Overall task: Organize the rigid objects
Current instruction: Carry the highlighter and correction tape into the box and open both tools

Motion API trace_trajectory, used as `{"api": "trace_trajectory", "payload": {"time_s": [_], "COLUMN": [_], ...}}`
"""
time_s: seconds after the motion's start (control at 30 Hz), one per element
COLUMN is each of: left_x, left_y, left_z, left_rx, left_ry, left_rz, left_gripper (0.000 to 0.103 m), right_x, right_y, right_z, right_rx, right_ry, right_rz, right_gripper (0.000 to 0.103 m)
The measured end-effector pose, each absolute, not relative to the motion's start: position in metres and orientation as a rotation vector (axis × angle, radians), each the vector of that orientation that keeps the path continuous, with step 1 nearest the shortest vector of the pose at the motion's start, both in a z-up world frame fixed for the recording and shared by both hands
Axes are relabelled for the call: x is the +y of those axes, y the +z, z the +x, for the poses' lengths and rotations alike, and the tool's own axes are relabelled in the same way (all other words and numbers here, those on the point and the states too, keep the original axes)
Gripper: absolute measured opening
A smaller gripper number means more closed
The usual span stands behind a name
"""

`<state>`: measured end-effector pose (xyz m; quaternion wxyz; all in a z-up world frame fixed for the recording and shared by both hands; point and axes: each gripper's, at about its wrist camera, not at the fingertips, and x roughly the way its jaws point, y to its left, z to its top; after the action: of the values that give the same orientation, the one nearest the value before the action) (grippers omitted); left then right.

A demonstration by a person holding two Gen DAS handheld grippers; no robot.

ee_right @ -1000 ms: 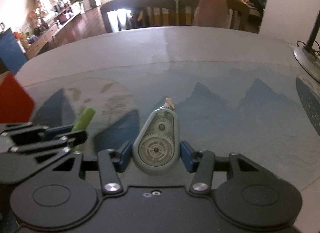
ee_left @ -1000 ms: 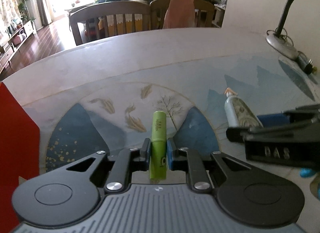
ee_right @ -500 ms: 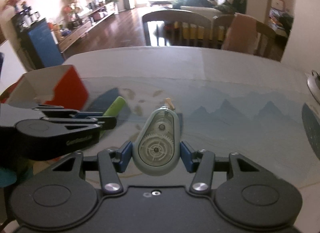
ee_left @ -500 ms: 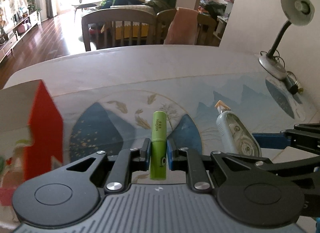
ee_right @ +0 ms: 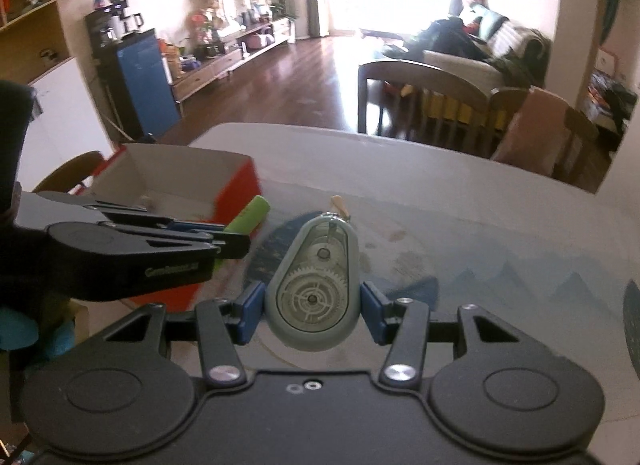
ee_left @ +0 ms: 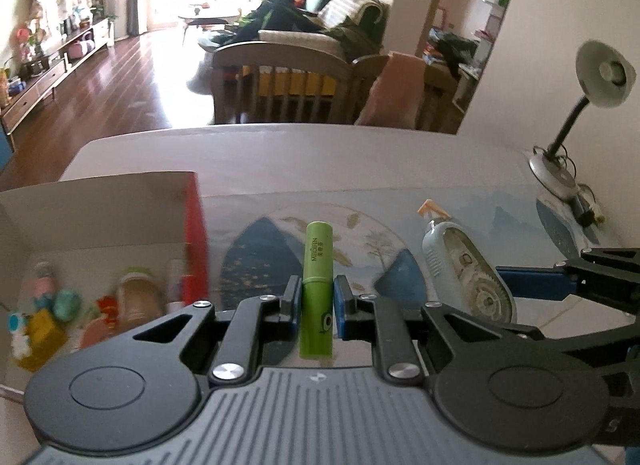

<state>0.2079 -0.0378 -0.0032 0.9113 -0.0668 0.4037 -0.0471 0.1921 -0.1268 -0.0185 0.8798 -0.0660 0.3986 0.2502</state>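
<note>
The green lip balm tube is slim and round, with dark letters along its side; it stands almost upright, pointing to 12 o'clock, above the table. The correction tape dispenser is grey-blue and oval, with clear gears inside and a small tip at 12 o'clock. The red box at 9 o'clock is open and has small colourful things inside.
</note>
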Motion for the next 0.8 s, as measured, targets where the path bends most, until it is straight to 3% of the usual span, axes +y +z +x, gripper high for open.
{"api": "trace_trajectory", "payload": {"time_s": [0.8], "left_x": [0.123], "left_y": [0.018], "left_z": [0.175], "left_rx": [0.791], "left_ry": [0.069], "left_rz": [-0.191], "left_gripper": [0.016], "right_x": [0.007], "right_y": [-0.020], "right_z": [0.189], "right_rx": [0.797], "right_ry": [0.625], "right_rz": [-0.208], "right_gripper": [0.051]}}
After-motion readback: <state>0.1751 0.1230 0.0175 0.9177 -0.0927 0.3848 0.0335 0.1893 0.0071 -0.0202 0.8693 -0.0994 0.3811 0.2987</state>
